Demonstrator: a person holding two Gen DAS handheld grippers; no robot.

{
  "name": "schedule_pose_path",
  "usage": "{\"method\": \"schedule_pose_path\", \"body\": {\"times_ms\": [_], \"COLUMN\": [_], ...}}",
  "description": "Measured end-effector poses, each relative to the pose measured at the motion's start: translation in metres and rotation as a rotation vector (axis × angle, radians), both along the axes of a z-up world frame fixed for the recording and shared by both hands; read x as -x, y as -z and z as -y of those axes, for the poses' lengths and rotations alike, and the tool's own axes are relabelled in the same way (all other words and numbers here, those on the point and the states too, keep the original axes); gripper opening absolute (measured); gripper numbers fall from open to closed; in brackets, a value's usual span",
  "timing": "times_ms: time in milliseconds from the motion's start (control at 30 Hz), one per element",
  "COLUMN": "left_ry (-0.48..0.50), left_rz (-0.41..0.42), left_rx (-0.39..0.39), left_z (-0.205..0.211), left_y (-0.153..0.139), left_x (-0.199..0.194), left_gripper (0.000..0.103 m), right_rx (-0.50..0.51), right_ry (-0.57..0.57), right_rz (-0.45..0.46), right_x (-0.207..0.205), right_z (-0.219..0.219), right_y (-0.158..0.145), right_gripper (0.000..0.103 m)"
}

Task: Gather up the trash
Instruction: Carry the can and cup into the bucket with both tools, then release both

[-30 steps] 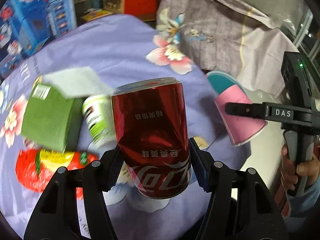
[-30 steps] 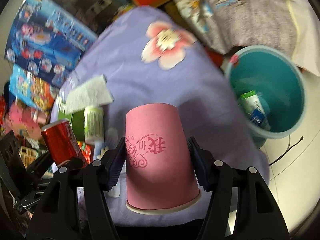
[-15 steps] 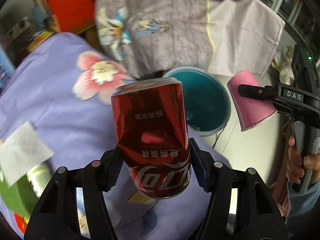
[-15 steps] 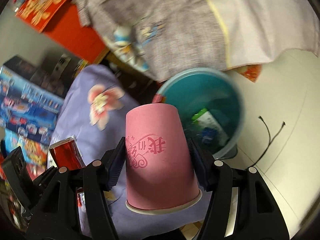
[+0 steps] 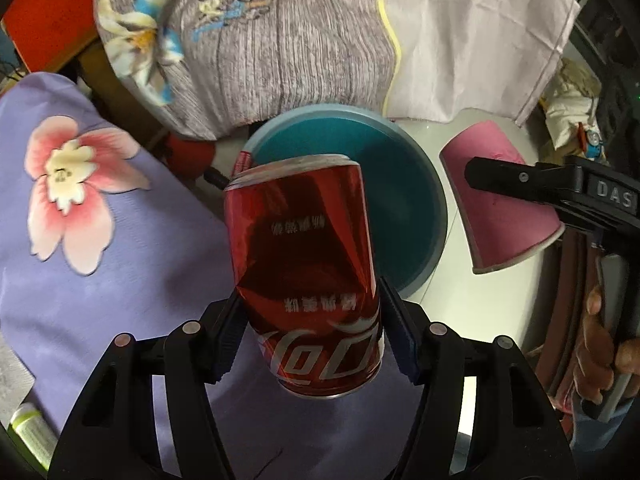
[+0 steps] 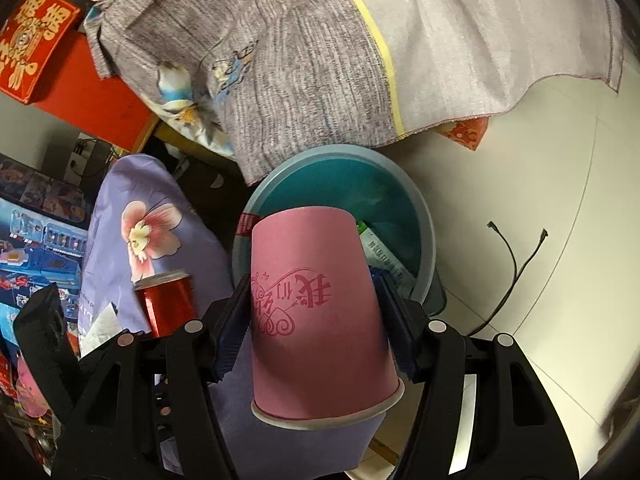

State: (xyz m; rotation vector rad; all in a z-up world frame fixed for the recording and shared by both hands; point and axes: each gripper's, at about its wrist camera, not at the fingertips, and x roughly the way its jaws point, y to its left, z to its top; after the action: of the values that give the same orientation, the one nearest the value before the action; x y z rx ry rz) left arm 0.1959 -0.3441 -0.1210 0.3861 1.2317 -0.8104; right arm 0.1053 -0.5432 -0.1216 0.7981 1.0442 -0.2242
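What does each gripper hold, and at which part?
Left gripper, jaws opening: dented red can, lower sides. Right gripper: pink paper cup, walls near rim.

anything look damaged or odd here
The red can held in the left gripper is dented, its side creased inward. The pink cup in the right gripper looks intact.

The round teal plastic bucket stands open-mouthed on the pale floor, with bare floor from its 2 to 5 o'clock apart from a thin black cable. A grey striped cloth overhangs its rim at 12 o'clock; the lilac flowered tablecloth crowds 9 o'clock.
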Motion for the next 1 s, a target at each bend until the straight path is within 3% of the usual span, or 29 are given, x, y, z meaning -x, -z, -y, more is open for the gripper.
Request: {"method": "schedule_pose_path", "body": {"times_ms": [67,133,467,600,833,1000], "left_ry": [-0.001,-0.006,-0.029,-0.04,-0.053,-0.057], "left_rz": [-0.01,-0.008,-0.038,-0.034,-0.053,-0.053], "left_rx": [-0.003,-0.003,0.004,0.021,0.038,0.038], "left_z": [0.004,0.005,-0.009,-0.02,-0.031,-0.036], "left_y": [0.005,0.006,0.011,0.008,0.007,0.007], "left_x": [-0.003,-0.005,-0.008,-0.006,-0.002,0.001], "left_gripper": [0.07,0.082,0.083,0.089,0.091,0.092], "right_rx": [0.002,0.003,0.008,0.014,0.054,0.047], "right_ry": [0.002,0.002,-0.01,-0.02,-0.028,-0.018], "right_rz": [-0.008,-0.016,-0.053,-0.074,-0.109,-0.13], "right_x": [-0.002,-0.005,-0.021,-0.026,-0.033,-0.03], "right_z": [0.002,0.003,0.002,-0.002,-0.008,-0.009], "right_y": [0.002,0.003,0.017,0.025,0.031,0.033], "right_gripper": [0.059,0.059,0.059,0.059,0.073,0.075]}}
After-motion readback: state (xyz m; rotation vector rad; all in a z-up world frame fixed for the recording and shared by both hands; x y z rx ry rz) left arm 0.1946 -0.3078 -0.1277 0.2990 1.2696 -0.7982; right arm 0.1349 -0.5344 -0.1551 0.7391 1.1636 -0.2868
